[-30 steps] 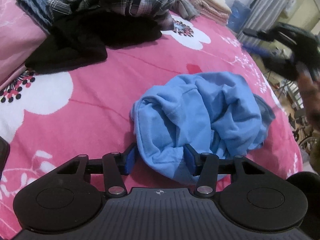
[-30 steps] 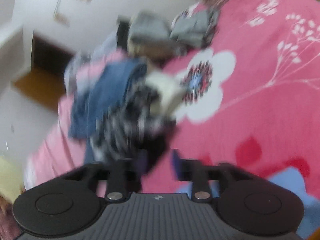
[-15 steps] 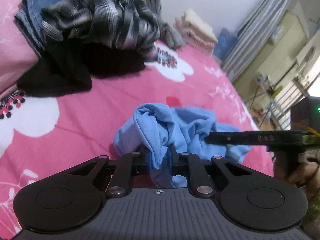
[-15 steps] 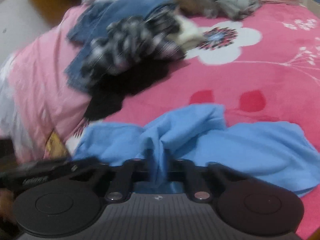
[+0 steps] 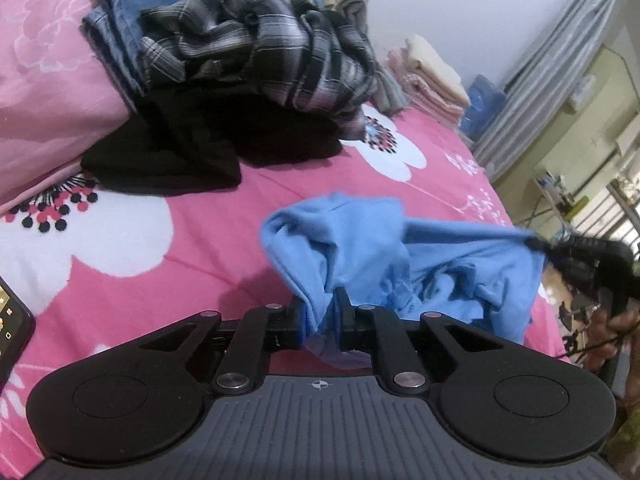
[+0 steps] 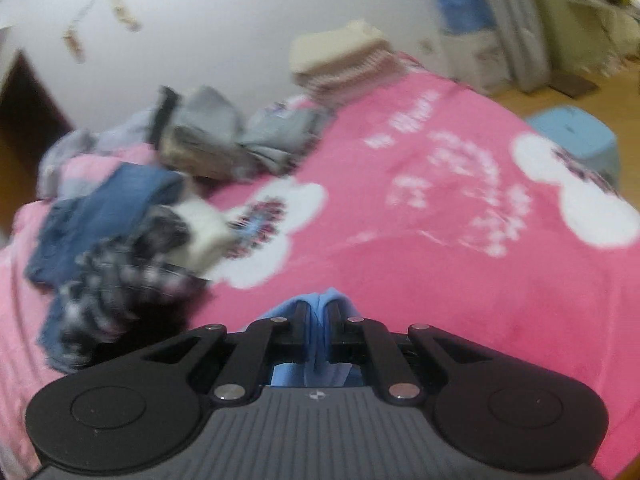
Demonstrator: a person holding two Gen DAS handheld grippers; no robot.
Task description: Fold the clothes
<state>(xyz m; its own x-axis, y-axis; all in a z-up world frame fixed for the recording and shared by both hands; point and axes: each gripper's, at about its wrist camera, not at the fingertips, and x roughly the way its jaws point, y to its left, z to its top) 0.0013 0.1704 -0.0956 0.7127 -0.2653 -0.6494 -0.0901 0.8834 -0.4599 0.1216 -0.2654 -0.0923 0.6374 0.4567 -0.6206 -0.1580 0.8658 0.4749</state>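
Observation:
A light blue garment [image 5: 404,264] hangs bunched above the pink flowered bedspread [image 5: 224,216]. My left gripper [image 5: 322,308] is shut on a fold at its near edge. The right gripper [image 5: 538,245] shows at the far right of the left wrist view, pinching another edge and pulling the cloth taut between the two. In the right wrist view my right gripper [image 6: 318,318] is shut on a blue fold of the garment [image 6: 320,312], and the rest of the cloth is hidden below the jaws.
A heap of clothes lies at the back left: a plaid shirt [image 5: 264,48], jeans [image 5: 208,4] and a black garment [image 5: 192,144]. Folded towels [image 5: 432,76] are stacked by the wall. A phone [image 5: 10,316] lies at the left edge. A blue stool [image 6: 576,144] stands beside the bed.
Both grippers have lifted the blue garment and drawn apart, stretching it to the right. The right wrist camera has swung up, away from the garment toward the wall.

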